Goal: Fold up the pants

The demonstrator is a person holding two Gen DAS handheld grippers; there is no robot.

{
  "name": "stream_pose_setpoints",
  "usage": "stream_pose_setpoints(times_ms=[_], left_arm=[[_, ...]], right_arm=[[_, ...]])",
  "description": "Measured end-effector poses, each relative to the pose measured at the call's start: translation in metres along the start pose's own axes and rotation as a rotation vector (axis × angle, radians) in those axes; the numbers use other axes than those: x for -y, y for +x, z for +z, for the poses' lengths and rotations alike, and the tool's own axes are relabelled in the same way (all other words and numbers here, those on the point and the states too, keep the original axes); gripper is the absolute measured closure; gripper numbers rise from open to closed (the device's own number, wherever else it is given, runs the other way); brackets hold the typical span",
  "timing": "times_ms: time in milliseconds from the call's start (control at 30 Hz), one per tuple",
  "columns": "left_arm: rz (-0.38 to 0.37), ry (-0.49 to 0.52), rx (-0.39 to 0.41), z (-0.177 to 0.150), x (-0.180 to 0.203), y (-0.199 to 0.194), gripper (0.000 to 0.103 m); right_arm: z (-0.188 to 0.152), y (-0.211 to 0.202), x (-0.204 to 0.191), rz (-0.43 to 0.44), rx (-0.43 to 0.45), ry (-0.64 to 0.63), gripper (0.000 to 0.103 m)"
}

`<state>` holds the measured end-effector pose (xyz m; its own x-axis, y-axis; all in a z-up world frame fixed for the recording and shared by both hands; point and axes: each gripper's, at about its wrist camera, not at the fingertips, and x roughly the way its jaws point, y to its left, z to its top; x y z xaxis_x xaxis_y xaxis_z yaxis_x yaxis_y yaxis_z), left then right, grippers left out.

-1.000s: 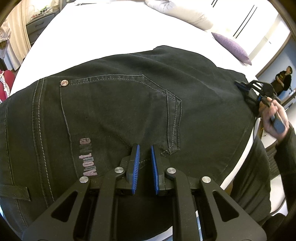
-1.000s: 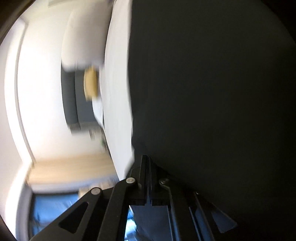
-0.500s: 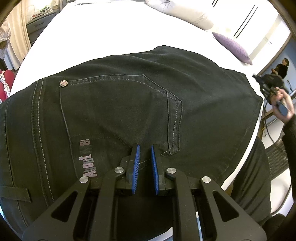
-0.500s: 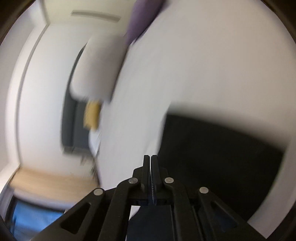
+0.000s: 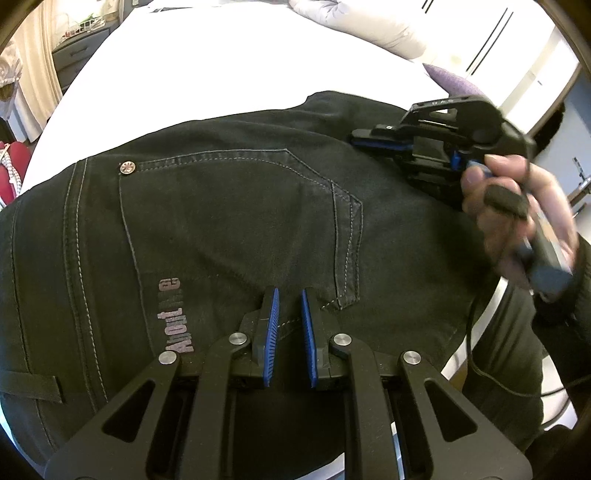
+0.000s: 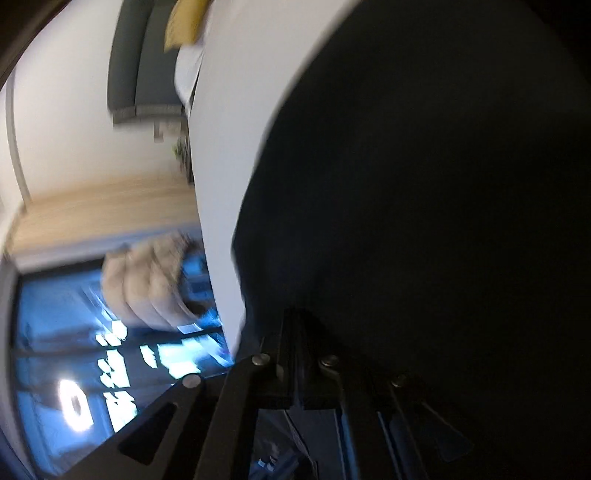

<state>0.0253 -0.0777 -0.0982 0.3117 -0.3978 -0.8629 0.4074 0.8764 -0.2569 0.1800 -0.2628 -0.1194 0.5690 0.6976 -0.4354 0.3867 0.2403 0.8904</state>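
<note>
As folded: black pants [image 5: 229, 206], pocket up.

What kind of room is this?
Most likely a bedroom: the black pants lie on a white bed, with a pale pillow and a purple cushion at its far end.

Both tools are built of black, triangulated struts fastened with round silver screws. The left gripper [image 5: 288, 325] is fitted with ribbed blue pads [image 5: 272, 332]; blue is seen on the right gripper [image 5: 364, 140] too. A dark sleeve [image 5: 576, 280] and possibly a finger strap are worn.
</note>
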Motion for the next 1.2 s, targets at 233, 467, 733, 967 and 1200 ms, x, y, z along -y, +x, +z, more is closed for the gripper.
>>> stream_pose_setpoints(times_ms=[233,467,733,967,1200], left_arm=[[-0.028,-0.032,0.003,0.000,-0.012,-0.005,0.090],[0.003,-0.036,-0.028,0.014,-0.002,-0.010,0.090],[-0.066,-0.076,-0.006,0.004,-0.019,-0.008,0.090],[-0.101,-0.080,0.018,-0.004,-0.031,-0.007,0.090],[-0.122,-0.096,0.037,-0.009,-0.035,-0.008,0.090]], right_arm=[[0.038,-0.160,0.038,-0.130,0.412,0.045,0.096],[0.007,-0.134,-0.063,-0.063,0.110,-0.323,0.026],[-0.001,-0.002,-0.104,-0.141,-0.348,-0.427,0.042],[0.028,0.036,-0.055,-0.166,-0.215,-0.274,0.079],[0.032,-0.021,-0.037,-0.134,0.042,-0.217,0.058]])
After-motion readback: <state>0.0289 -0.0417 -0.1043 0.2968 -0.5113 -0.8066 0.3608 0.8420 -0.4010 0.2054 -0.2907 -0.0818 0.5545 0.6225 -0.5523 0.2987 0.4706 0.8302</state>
